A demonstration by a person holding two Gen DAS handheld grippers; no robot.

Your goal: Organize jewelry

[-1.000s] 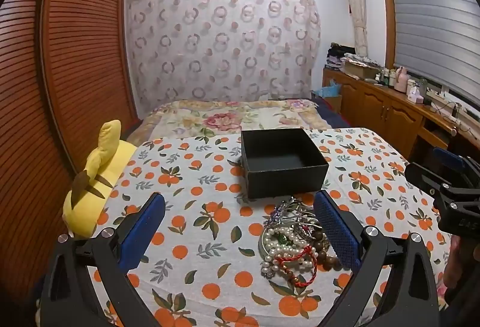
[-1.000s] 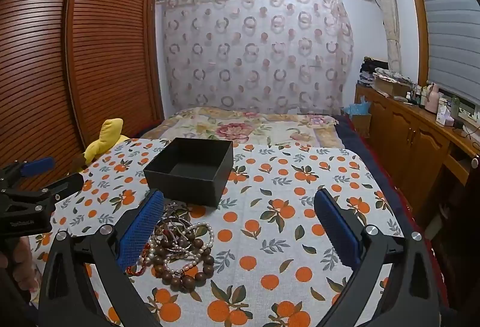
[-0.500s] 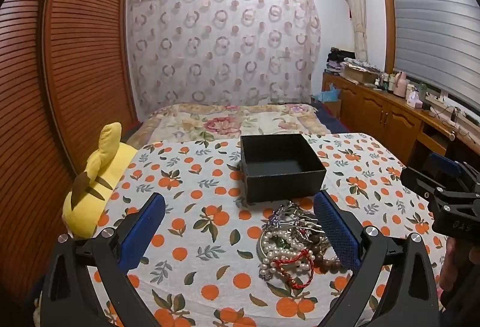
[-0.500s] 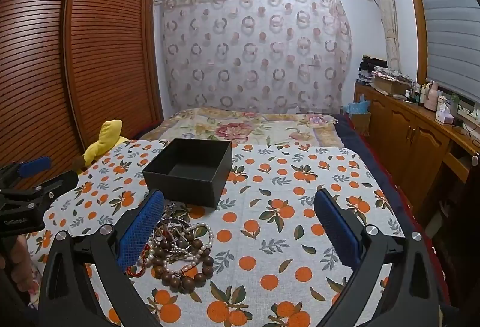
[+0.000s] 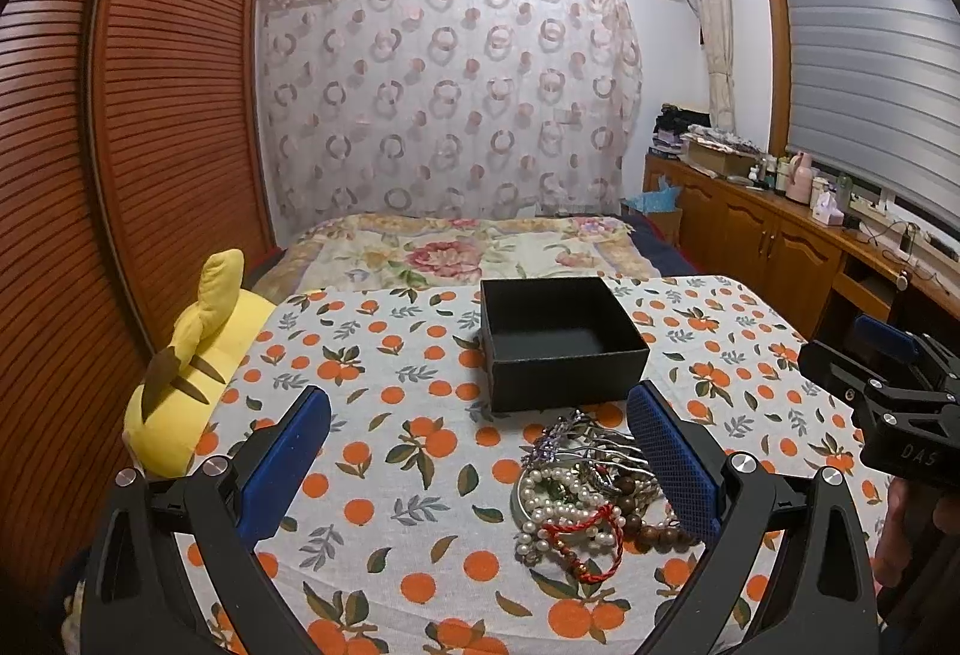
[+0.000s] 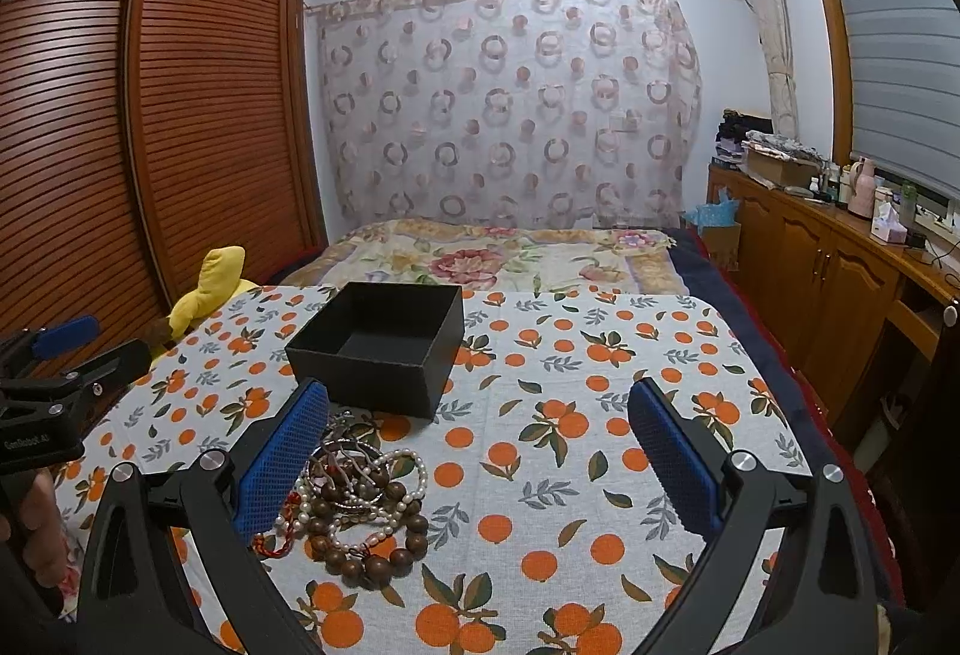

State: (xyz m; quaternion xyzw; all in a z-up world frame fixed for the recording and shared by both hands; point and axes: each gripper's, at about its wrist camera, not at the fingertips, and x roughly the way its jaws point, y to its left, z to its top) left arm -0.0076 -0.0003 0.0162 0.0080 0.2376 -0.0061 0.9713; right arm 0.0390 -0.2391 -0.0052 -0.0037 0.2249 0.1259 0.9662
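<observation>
Grippers sit a little higher than a second ago, the black left gripper (image 5: 480, 466) wide and empty, the tangled heap of pearl, wooden-bead and red-cord jewelry (image 5: 591, 499) beside its right finger, before the empty black square box (image 5: 561, 340), the right gripper (image 6: 480, 466) equally wide, so no pick has begun.
</observation>
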